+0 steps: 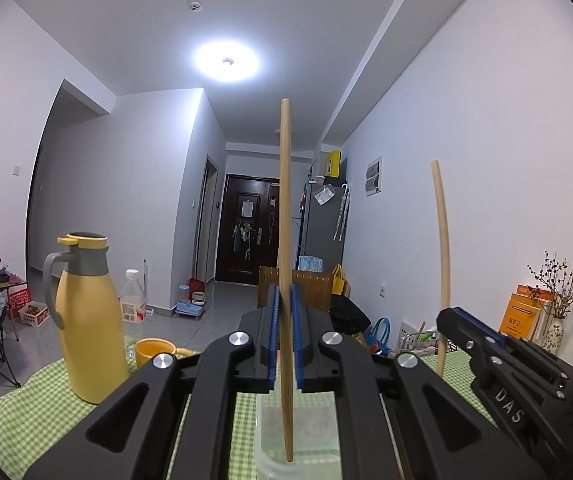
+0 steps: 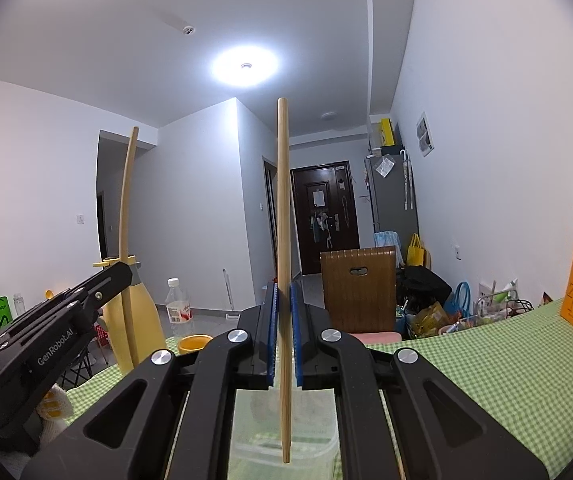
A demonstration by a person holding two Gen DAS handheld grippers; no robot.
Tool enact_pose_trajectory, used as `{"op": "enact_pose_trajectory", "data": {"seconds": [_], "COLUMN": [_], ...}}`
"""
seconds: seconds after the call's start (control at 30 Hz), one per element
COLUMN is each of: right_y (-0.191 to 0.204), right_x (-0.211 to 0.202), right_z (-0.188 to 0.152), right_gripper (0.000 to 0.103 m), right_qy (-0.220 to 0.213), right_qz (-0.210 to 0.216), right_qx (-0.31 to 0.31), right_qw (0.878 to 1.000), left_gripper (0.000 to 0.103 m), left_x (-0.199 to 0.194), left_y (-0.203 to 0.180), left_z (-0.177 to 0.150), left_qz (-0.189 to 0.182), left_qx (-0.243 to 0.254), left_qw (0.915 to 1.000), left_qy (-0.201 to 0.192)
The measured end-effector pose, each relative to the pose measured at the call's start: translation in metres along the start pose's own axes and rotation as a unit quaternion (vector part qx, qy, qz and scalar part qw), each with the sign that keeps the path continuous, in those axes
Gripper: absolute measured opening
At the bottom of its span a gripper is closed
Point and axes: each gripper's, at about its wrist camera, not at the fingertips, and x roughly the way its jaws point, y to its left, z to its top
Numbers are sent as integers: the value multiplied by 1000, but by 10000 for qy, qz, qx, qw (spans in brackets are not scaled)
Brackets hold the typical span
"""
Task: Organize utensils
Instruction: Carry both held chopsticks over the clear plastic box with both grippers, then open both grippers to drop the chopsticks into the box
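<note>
In the left wrist view, the left gripper (image 1: 284,300) clenches a pale wooden chopstick (image 1: 285,216) upright, its lower tip hanging over a clear plastic container (image 1: 314,428) on the green checked tablecloth (image 1: 46,392), probably for lowering in.

In the right wrist view, the right gripper (image 2: 282,300) likewise clamps a second wooden chopstick (image 2: 283,220) vertically above the same container (image 2: 314,440), so both ends can drop inside together.

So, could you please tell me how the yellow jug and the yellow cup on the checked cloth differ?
The yellow jug is tall and narrows to a grey collar and lid; the yellow cup is short and open-topped. The jug's grey handle loops high on its left side, while the cup's yellow handle sticks out low to the right. Both are yellow and stand upright on the green checked cloth.
</note>
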Motion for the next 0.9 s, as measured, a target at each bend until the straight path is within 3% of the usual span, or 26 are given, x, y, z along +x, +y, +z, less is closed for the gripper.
{"op": "enact_pose_trajectory", "data": {"seconds": [0.37,0.53,0.9], "right_y": [-3,-1,-5], "right_x": [45,65,84], "right_z": [-5,-18,-45], "right_gripper": [7,7,7], "right_qy": [311,568,1067], "right_qz": [120,145,90], "right_qx": [56,-4,-157], "right_qw": [9994,9983,9941], "left_gripper": [4,4,4], "left_x": [47,73,105], "left_y": [0,6,9], "left_z": [-5,-18,-61], "left_qz": [34,-13,-106], "left_qx": [13,-103,158], "left_qw": [9999,9986,9932], "left_qy": [169,513,1149]}}
